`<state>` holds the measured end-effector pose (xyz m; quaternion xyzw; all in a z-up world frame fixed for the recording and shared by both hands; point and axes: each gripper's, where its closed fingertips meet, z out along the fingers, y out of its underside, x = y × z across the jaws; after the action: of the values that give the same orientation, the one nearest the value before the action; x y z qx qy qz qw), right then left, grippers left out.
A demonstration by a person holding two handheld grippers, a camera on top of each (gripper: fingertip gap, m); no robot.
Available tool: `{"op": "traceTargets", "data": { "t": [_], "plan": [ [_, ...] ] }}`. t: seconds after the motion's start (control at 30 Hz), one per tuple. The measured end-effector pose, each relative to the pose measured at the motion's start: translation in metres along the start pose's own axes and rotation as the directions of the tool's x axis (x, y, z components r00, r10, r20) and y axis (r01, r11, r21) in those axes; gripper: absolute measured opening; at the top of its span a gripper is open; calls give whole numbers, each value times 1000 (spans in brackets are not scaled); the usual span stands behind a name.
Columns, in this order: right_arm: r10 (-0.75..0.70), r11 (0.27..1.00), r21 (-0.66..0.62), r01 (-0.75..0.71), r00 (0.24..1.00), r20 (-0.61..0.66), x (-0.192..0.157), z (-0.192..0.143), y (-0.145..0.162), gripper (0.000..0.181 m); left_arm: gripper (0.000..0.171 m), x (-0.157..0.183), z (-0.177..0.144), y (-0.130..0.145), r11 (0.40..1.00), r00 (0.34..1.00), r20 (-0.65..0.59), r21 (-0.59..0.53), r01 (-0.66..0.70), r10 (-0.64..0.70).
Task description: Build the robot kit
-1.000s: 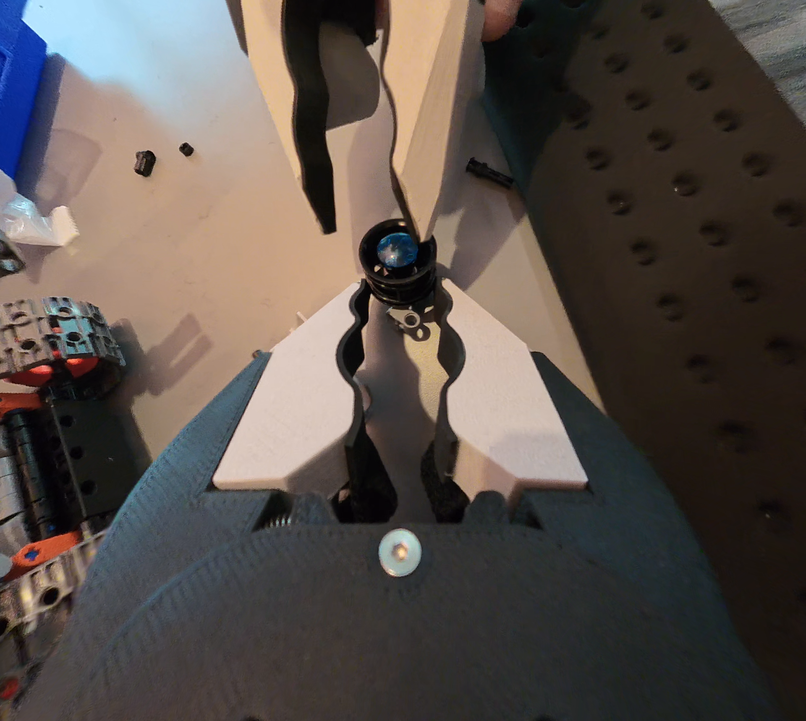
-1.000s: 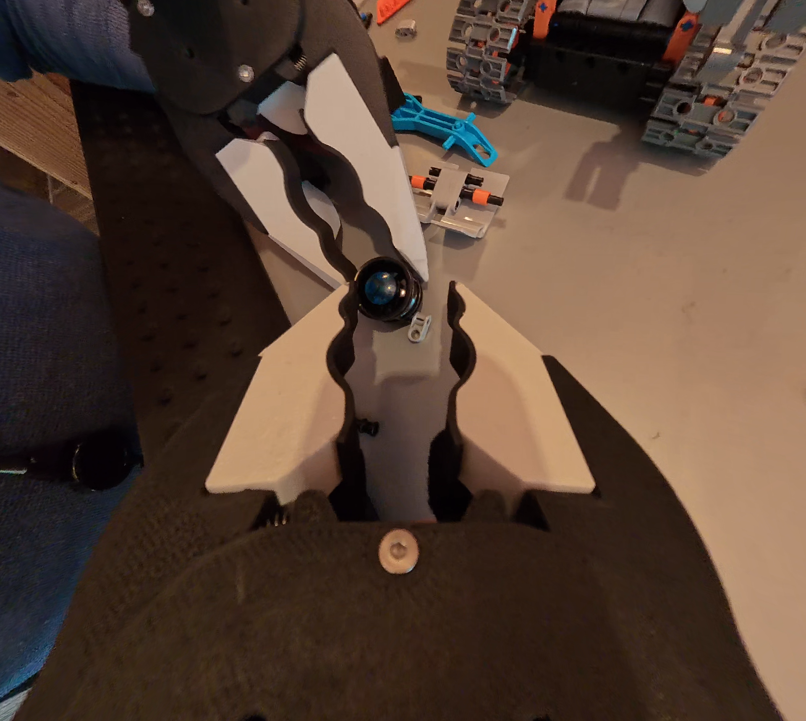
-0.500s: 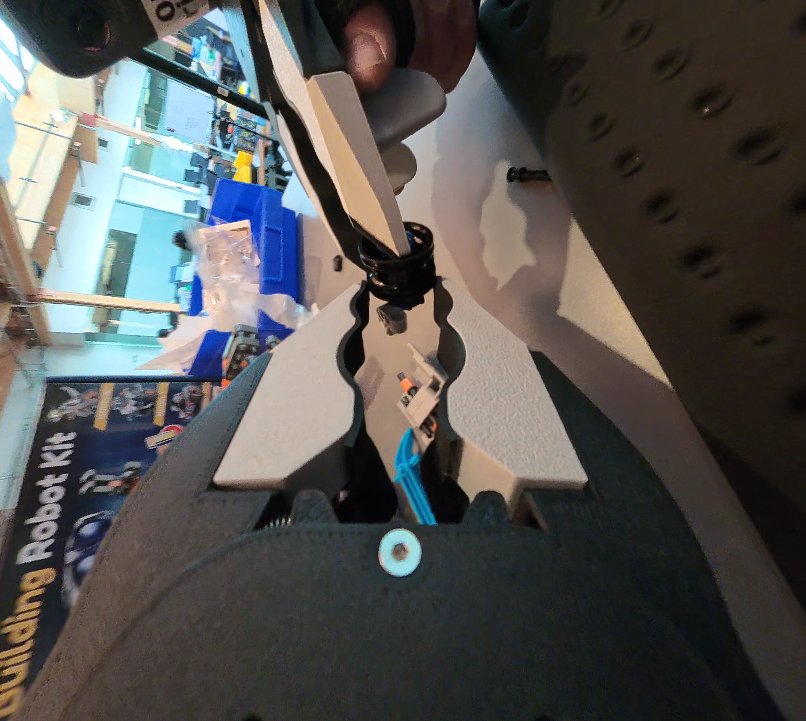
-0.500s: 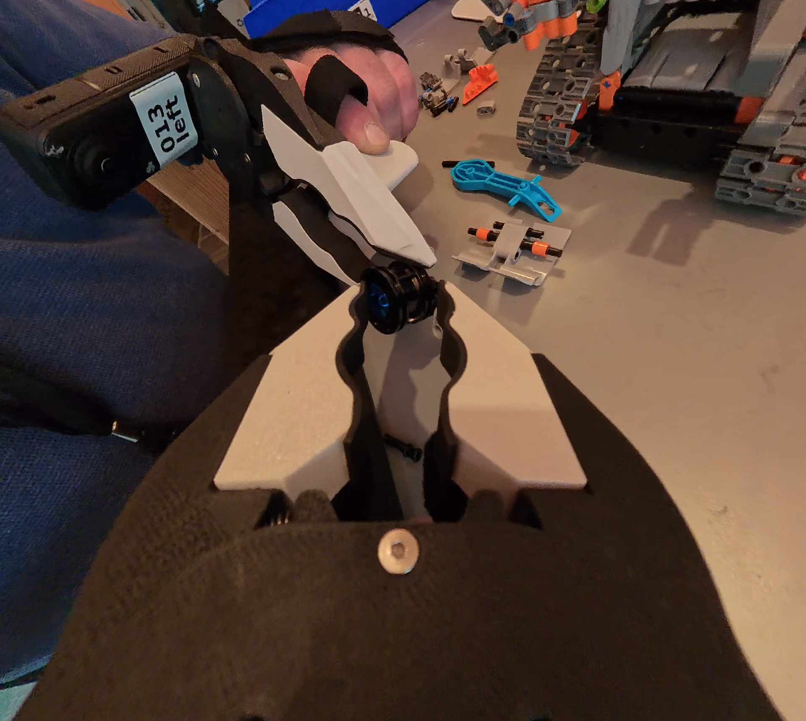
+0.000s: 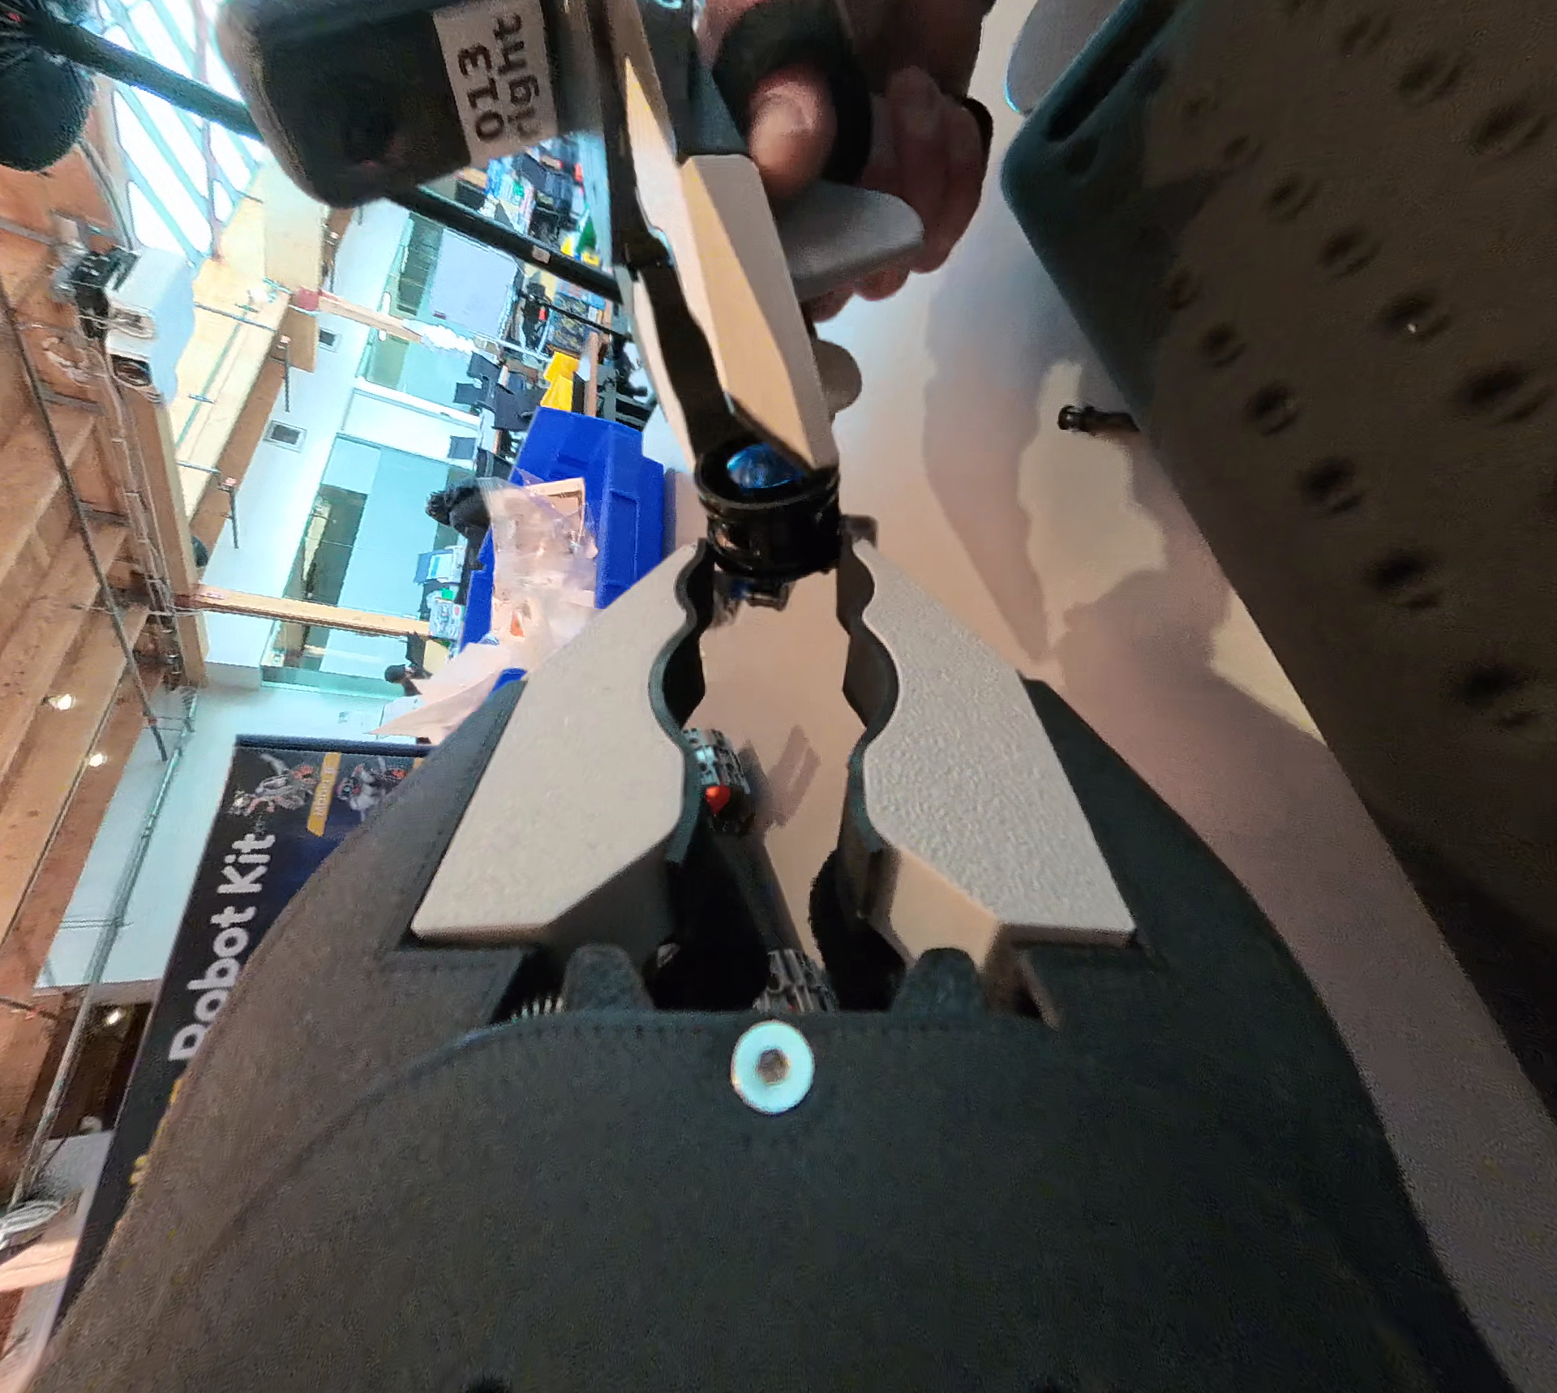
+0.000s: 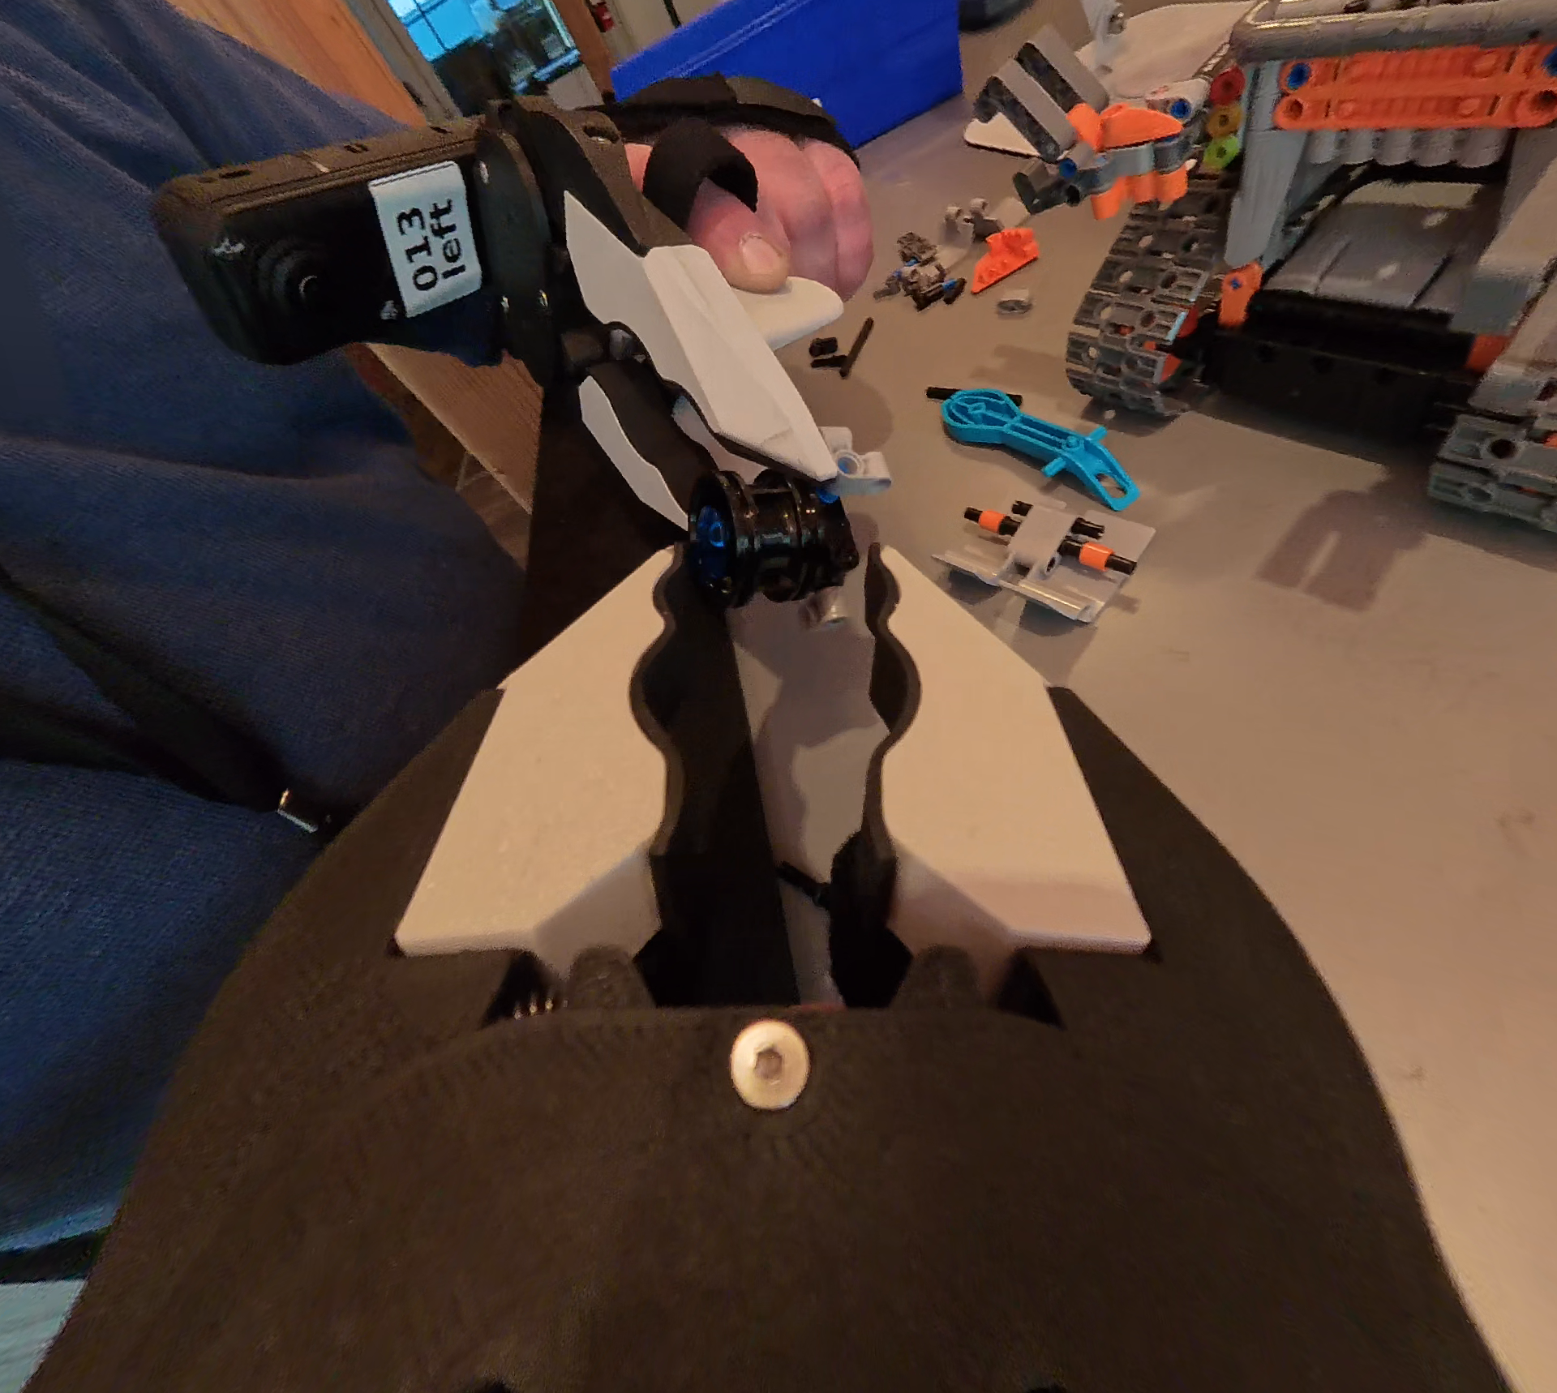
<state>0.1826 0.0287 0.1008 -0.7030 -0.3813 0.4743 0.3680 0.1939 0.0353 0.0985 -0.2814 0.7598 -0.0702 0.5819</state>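
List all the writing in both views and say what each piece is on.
I don't quote writing; this is where it stands.
White sticker on the right gripper's black camera: two short lines, legible.
White sticker on the left gripper's black camera: two short lines, legible.
Dark poster, left wrist view: large white lettering, partly cut off; its small print is blurred.

The wheel hub [image 6: 771, 548] sits above the bench [image 6: 1264, 721], between the tips of both grippers. Beyond it on the bench lies a plate with pins [image 6: 1045, 561], then a wrench-shaped piece [image 6: 1032, 438] farther back. The tracked vehicle [image 6: 1348, 190] stands at the right, and the bin [image 6: 809, 38] stands behind, left of it.
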Motion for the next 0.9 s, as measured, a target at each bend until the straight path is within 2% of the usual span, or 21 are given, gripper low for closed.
{"op": "traceTargets", "data": {
  "t": [0.07,0.13,0.43,0.67,0.8,0.9],
  "plan": [
    [-4,1000,-5,4,999,32,-4,0,-1,48,27,-2,-4,-8,999,1000,3,42,14,-14],
    [-24,1000,10,24,996,90,-13,-1,-5,36,27,-5,-6,-12,999,1000,23,51,-1,0],
    [29,999,36,-35,987,159,-22,-4,-15,33,26,-12,-11,-19,996,995,61,40,-78,75],
    [50,999,-20,-47,988,146,-22,-3,-11,29,25,-8,-10,-19,995,993,58,4,-103,103],
    [30,994,-105,-21,996,87,-14,3,1,29,25,2,-6,-9,990,989,41,-29,-138,139],
    [6,999,-40,-4,999,41,-10,8,-8,30,26,-7,-11,-2,993,990,78,-29,-113,115]
  ]
}}
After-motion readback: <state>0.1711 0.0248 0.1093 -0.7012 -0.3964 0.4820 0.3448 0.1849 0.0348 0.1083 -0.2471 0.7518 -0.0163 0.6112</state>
